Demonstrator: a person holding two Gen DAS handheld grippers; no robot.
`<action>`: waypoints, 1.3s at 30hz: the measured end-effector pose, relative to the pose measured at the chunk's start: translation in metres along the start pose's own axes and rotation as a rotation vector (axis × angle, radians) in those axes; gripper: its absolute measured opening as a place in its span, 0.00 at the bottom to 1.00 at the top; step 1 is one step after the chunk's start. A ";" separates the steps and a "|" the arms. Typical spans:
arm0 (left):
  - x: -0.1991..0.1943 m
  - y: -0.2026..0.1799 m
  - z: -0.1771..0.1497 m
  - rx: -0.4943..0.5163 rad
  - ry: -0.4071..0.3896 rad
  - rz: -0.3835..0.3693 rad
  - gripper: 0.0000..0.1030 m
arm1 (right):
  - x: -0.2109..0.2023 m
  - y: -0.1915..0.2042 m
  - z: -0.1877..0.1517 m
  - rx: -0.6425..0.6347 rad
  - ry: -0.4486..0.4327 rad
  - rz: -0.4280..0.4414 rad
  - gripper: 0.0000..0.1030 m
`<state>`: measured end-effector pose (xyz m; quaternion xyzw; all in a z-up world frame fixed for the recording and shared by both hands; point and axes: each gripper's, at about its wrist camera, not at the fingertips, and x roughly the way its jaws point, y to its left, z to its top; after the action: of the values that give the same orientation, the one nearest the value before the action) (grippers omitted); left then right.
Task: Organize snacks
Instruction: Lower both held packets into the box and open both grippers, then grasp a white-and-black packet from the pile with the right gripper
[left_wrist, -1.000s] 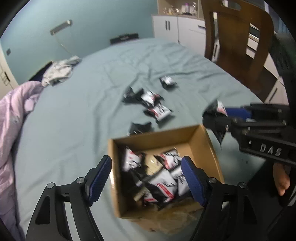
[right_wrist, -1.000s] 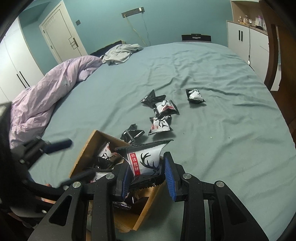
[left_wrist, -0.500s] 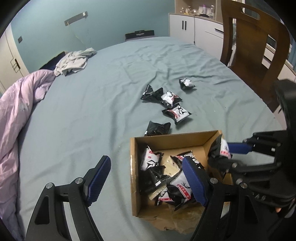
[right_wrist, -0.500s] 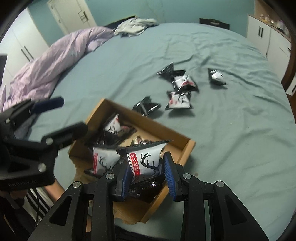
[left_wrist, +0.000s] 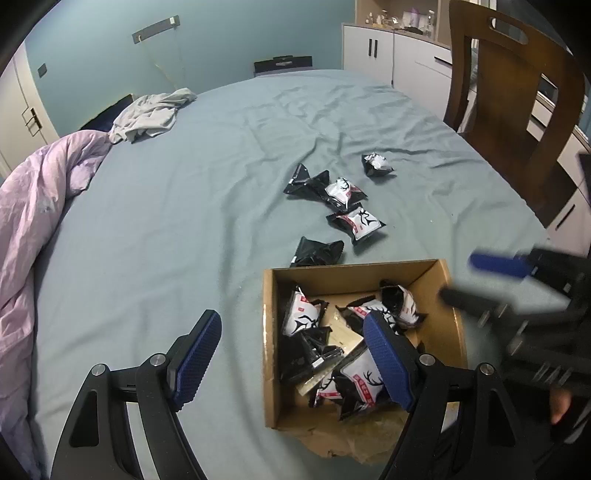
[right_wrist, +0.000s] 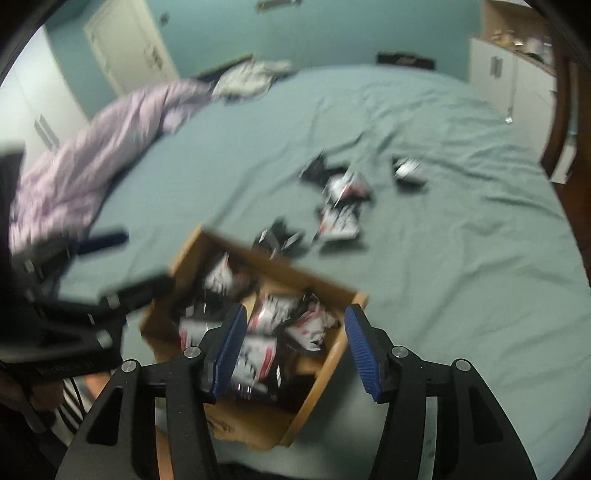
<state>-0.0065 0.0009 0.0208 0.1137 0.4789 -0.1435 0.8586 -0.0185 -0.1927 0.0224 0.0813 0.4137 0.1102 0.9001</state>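
Cardboard box (left_wrist: 271, 332) is sitting at the near edge of the teal bed (left_wrist: 184, 206), holding a loose heap of black-and-white snack packets (left_wrist: 354, 332); the deer print is reading clearly on several. More packets are lying on the sheet just beyond the box's far wall: one black packet (left_wrist: 318, 252) almost touching it, a deer-print packet (left_wrist: 357, 222) behind that, a clustered pair (left_wrist: 325, 186), and a lone packet (left_wrist: 376, 164) further right.

Left wrist view is giving the sharp picture. Right wrist view is motion-blurred, so the packet prints there are smearing out, but it's showing the box (right_wrist: 332, 363) from its right corner.

Left gripper (left_wrist: 291, 360) is hovering with jaws wide apart, straddling the box's left wall, nothing between them. Right gripper (right_wrist: 291, 352) is standing open over the heap, gripping nothing; in the left view it's showing as a blurred shape at the right edge.

Box's near edge is looking torn and is partly hidden behind the gripper bodies. Purple duvet (left_wrist: 33, 221) is bunching at the left, wooden chair (left_wrist: 509, 92) standing on the right.
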 end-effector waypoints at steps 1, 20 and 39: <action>0.001 -0.001 0.000 0.002 0.004 0.000 0.78 | -0.007 -0.007 0.001 0.033 -0.040 -0.018 0.61; 0.004 -0.012 0.004 0.019 0.041 -0.042 0.78 | 0.027 -0.065 0.056 0.169 -0.045 -0.220 0.70; 0.042 -0.012 0.014 -0.004 0.159 -0.105 0.78 | 0.173 -0.096 0.135 0.006 0.050 -0.286 0.70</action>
<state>0.0214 -0.0210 -0.0088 0.0979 0.5509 -0.1780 0.8094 0.2061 -0.2465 -0.0390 0.0215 0.4435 -0.0183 0.8958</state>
